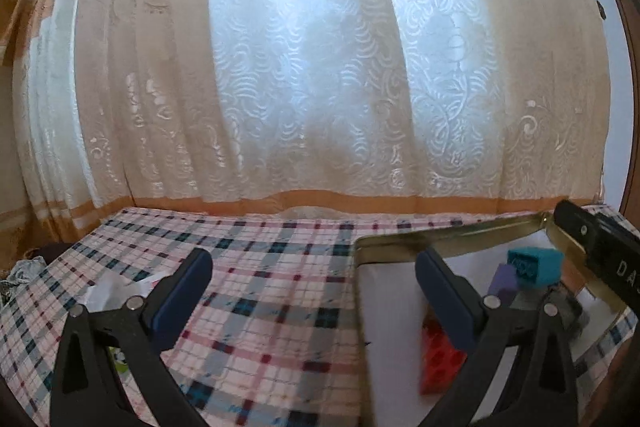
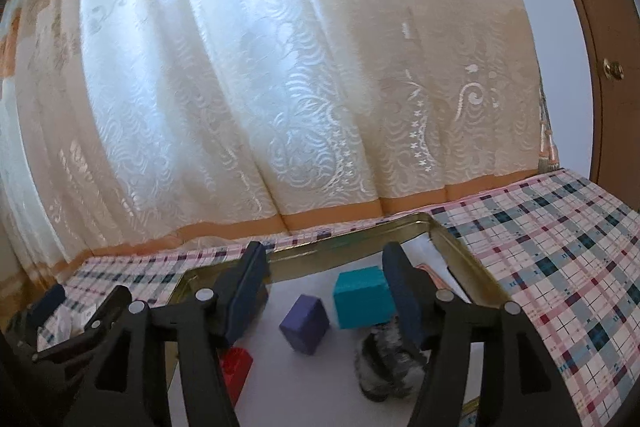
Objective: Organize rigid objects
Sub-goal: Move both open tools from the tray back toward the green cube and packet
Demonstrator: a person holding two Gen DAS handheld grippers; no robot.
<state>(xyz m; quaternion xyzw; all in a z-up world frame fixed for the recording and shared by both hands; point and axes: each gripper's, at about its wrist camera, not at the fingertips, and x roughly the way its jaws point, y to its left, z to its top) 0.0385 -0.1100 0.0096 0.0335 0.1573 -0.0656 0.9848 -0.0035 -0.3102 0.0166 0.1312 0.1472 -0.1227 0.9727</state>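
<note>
blocks in a tin on a checked cloth

nearest, the left gripper (image 1: pixel 314 291) is seen spread wide and empty; the right gripper (image 2: pixel 324 287) is parted, nothing grasped. beyond, red (image 2: pixel 236 367), purple (image 2: pixel 305 323) and teal (image 2: pixel 360 297) blocks lie in the tin (image 2: pixel 460 251). farthest, a curtain (image 2: pixel 280 87) hangs.

Tablecloth (image 2: pixel 560 259): plaid of pink, white, grey-blue and dark teal-navy squares with red lines. Curtain (image 1: pixel 304 67): cream-white, woven swirl and floral pattern, orange band along the hem. Tin tray (image 2: pixel 460 247): gold rim, white floor. Inside it, 1 teal block (image 2: pixel 360 297), 1 purple block (image 2: pixel 305 323), 1 red block (image 2: pixel 236 367), and 1 fuzzy grey-and-white mottled thing (image 2: pixel 384 359). Gripper pads (image 2: pixel 404 291) dark blue on black arms. Door (image 2: pixel 596 39) brown with brass knob.
</note>
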